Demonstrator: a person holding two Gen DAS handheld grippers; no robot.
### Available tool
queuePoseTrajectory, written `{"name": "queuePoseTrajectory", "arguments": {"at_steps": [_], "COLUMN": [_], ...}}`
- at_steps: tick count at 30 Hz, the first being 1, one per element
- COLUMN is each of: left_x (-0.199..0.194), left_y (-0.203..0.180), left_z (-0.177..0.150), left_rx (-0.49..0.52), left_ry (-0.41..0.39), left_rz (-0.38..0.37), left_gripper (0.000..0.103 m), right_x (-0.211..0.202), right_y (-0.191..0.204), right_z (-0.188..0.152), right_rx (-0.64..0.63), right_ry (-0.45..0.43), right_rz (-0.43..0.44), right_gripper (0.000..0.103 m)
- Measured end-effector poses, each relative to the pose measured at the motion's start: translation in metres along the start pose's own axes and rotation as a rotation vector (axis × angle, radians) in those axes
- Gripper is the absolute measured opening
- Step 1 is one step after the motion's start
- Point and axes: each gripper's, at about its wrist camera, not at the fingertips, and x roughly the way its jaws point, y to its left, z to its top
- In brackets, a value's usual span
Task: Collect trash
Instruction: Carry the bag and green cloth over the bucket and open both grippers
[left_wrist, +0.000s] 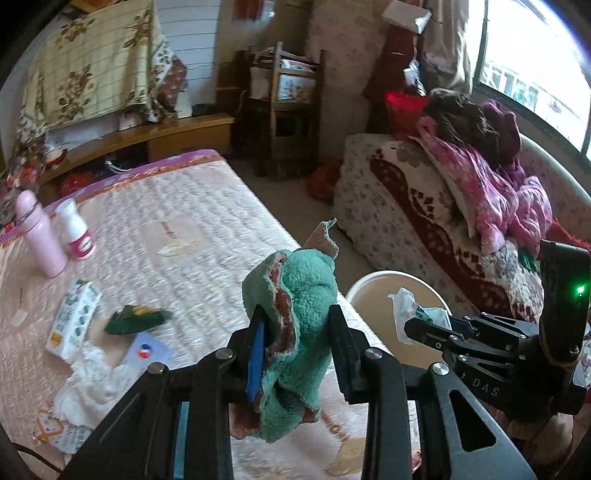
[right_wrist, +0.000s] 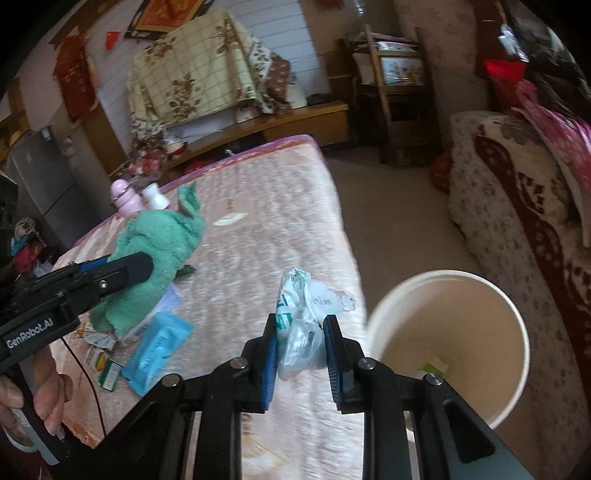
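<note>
Both grippers loaded, over the near edge of the bed.

Right gripper (right_wrist: 301, 354): fingers clamped on a crumpled white-and-green plastic wrapper (right_wrist: 303, 325), held above the pink quilted mattress (right_wrist: 266, 229), just left of the round cream bin (right_wrist: 513, 373) on the floor. Left gripper (left_wrist: 297, 350): fingers clamped on a bunched teal fleece cloth (left_wrist: 295, 306), held up off the bed. Beyond it on the mattress: crumpled white tissue (left_wrist: 92, 373), white-and-green carton (left_wrist: 72, 319), dark green wrapper (left_wrist: 135, 319). Farther back, pink bottle (left_wrist: 38, 240) and white bottle (left_wrist: 75, 230), both upright.
</note>
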Motion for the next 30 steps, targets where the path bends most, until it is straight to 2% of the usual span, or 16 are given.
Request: {"name": "queuePoseTrajectory", "arguments": {"at_steps": [16,30], "left_x": [0.063,0.097], "left_y": [-0.083,-0.108], "left_z": [0.004,-0.003], "left_rx": [0.067,0.064], "left_ry": [0.112,0.171], "left_rz": [-0.097,-0.153], "left_gripper": [0.034,0.034], "right_x": [-0.013,0.003], "right_y": [-0.096,-0.139], "right_z": [-0.021,-0.032], "right_rx": [0.135,0.233], "right_ry": [0.021,0.045], "right_rz": [-0.124,-0.169], "right_gripper": [0.025,0.028]}}
